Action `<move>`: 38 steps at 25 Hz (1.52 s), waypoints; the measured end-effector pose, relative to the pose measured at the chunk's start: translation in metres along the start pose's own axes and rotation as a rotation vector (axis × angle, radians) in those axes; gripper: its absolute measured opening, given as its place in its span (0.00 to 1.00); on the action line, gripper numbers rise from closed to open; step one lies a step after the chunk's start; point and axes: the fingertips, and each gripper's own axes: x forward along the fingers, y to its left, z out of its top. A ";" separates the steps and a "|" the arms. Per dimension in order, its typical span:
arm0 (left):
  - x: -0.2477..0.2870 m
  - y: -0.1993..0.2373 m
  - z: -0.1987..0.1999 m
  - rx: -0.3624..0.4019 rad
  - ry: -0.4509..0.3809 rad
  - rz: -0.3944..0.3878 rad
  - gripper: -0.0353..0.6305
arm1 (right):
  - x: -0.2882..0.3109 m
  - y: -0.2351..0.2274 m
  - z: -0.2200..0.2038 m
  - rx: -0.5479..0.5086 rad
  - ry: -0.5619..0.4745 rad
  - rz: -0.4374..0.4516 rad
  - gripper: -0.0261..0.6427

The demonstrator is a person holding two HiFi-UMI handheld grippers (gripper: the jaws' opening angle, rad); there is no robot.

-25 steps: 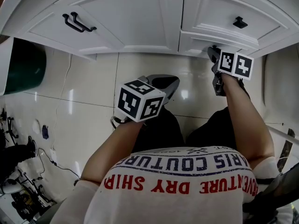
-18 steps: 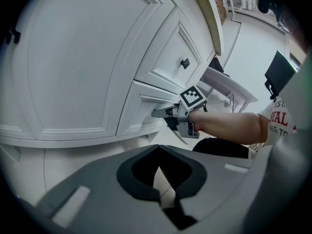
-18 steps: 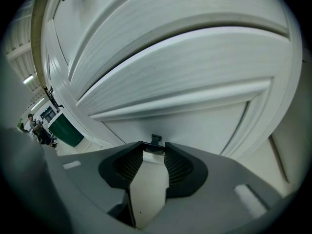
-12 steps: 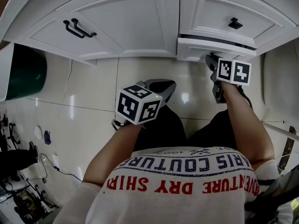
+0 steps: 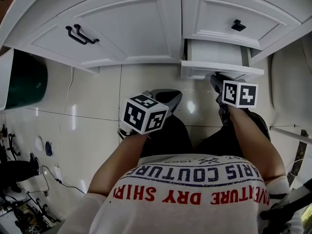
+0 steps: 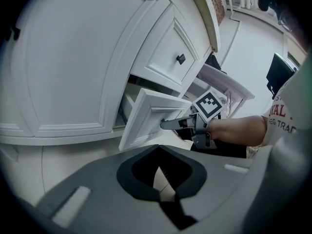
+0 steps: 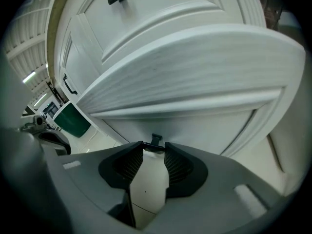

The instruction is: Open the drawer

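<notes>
The lower white drawer stands pulled partway out of the cabinet, its inside showing behind the front panel. My right gripper sits at that front panel, shut on the small black drawer knob, which lies between its fingertips. In the left gripper view the drawer front tilts outward with the right gripper on it. My left gripper hangs over the floor tiles near my knees, away from the drawer; its jaws meet at the tips with nothing in them.
Above the drawer is another white drawer with a black knob. A cabinet door with two black bar handles is to the left. A dark green bin and loose cables lie at the far left on the glossy tiled floor.
The drawer has slid out of the cabinet toward me, and the right gripper came back with its knob. The left gripper has stayed about where it was.
</notes>
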 end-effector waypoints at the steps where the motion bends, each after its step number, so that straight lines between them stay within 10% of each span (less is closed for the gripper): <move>1: 0.000 -0.001 -0.001 0.005 0.002 -0.002 0.04 | -0.003 0.002 -0.005 0.002 0.006 0.003 0.25; 38: -0.001 0.002 -0.039 0.027 0.124 -0.029 0.04 | -0.045 0.031 -0.086 -0.050 0.177 0.117 0.26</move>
